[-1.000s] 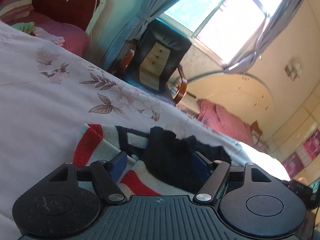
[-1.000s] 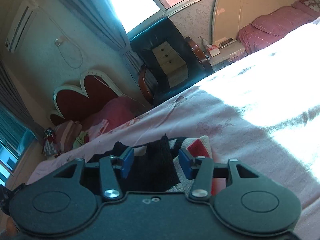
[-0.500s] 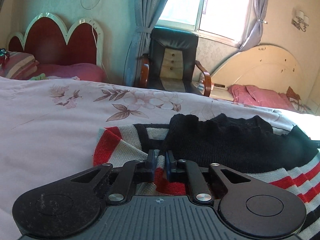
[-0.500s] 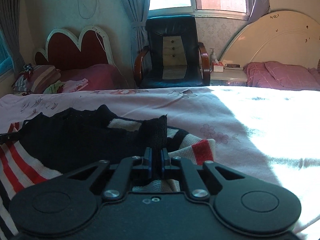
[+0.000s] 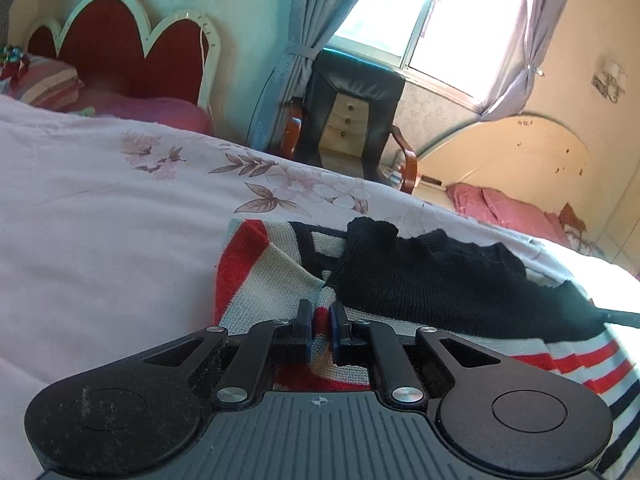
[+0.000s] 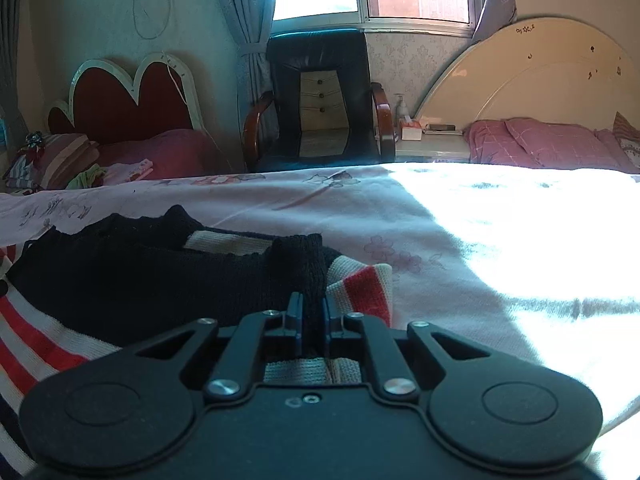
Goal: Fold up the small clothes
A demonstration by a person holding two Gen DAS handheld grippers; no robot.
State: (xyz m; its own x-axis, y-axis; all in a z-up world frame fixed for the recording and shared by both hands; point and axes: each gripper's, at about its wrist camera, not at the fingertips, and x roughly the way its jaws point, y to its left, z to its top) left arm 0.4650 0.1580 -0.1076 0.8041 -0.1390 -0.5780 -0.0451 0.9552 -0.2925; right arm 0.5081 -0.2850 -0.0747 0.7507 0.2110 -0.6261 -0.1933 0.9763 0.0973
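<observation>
A small knitted sweater [image 5: 432, 280] with a black body and red, white and navy stripes lies on the pink floral bedsheet [image 5: 100, 240]. My left gripper [image 5: 319, 316] is shut on its striped left edge. In the right wrist view the same sweater [image 6: 132, 272] spreads to the left, and my right gripper [image 6: 311, 312] is shut on a black knit fold at its right edge, next to a red and white striped corner [image 6: 360, 284].
A black armchair [image 6: 320, 100] stands beyond the bed under the window. A red heart-shaped headboard [image 6: 128, 96] with pillows is at the left. A second bed with pink bedding [image 6: 552, 140] is at the right. Bright sunlight falls on the right side of the sheet [image 6: 520, 240].
Both grippers were open around the sweater's edges a second ago and have closed on the fabric. Both views have levelled out and then shifted slightly.
</observation>
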